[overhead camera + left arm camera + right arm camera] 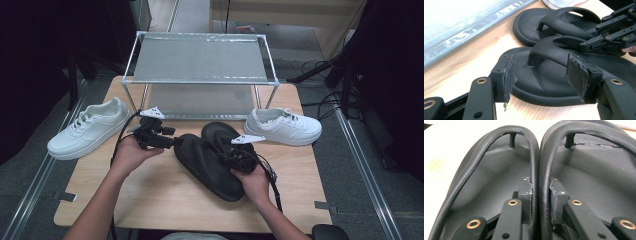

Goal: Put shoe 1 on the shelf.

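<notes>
Two black flip-flops lie side by side on the wooden table, the nearer one (205, 167) (544, 85) and the farther one (220, 131) (531, 22). My right gripper (229, 155) (540, 195) (596, 40) comes in from the heel side, and its pads press on the two neighbouring straps, one strap (535, 165) from each flip-flop (544, 170), so it is shut on them. My left gripper (175, 142) (543, 73) stands open at the toe end of the nearer flip-flop, one worn pad on each side of its toe post, neither touching.
A white sneaker (90, 127) sits at the table's left edge and another (282, 125) at the right behind the flip-flops. A metal-framed rack (200, 60) with two grey shelves stands along the far side. Bare wood (150, 195) lies toward the near edge.
</notes>
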Demonstrator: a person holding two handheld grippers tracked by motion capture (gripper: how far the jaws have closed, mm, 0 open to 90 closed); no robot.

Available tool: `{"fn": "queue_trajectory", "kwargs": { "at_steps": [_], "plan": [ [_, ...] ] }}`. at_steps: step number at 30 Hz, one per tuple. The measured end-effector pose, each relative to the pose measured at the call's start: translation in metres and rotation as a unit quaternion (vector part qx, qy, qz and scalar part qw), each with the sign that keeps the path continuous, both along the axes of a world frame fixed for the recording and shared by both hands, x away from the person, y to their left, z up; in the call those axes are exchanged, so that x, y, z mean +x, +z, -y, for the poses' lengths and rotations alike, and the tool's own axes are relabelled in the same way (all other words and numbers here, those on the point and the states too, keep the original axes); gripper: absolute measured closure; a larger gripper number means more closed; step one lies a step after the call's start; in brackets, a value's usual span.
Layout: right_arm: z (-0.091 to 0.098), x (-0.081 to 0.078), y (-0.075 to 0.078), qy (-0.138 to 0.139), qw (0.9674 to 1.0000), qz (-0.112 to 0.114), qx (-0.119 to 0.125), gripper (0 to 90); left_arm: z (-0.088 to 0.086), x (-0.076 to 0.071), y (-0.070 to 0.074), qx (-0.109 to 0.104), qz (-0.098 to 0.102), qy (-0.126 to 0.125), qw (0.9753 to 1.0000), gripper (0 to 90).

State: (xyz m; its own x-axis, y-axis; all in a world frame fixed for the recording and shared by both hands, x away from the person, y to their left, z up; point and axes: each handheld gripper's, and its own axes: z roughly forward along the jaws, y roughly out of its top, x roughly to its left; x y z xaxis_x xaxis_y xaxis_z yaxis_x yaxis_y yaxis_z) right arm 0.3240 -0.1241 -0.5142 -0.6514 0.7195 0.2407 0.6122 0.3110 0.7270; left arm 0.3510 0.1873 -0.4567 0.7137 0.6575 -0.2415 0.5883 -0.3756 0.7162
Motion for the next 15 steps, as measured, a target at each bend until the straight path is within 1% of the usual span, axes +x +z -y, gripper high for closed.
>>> {"fn": "queue_trajectory", "kwargs": {
  "at_steps": [3,6,10,15],
  "plan": [
    [0.002,0.001,0.002,-0.001,1.0000,0.007,-0.002,75.6,-0.002,0.000,0.000,0.001,0.000,0.002,1.0000,39.8],
    [0.004,0.002,0.005,-0.004,1.0000,0.005,0.003,75.7,-0.003,-0.001,0.000,0.002,0.001,0.003,1.0000,39.8],
    [0.005,0.003,0.010,-0.003,0.9999,0.012,0.009,75.7,-0.006,-0.003,0.000,0.001,0.002,0.009,1.0000,39.6],
    [0.005,0.007,0.014,-0.001,0.9998,0.014,0.010,75.7,-0.012,-0.008,0.000,0.000,0.003,0.011,0.9999,39.2]
  ]
}}
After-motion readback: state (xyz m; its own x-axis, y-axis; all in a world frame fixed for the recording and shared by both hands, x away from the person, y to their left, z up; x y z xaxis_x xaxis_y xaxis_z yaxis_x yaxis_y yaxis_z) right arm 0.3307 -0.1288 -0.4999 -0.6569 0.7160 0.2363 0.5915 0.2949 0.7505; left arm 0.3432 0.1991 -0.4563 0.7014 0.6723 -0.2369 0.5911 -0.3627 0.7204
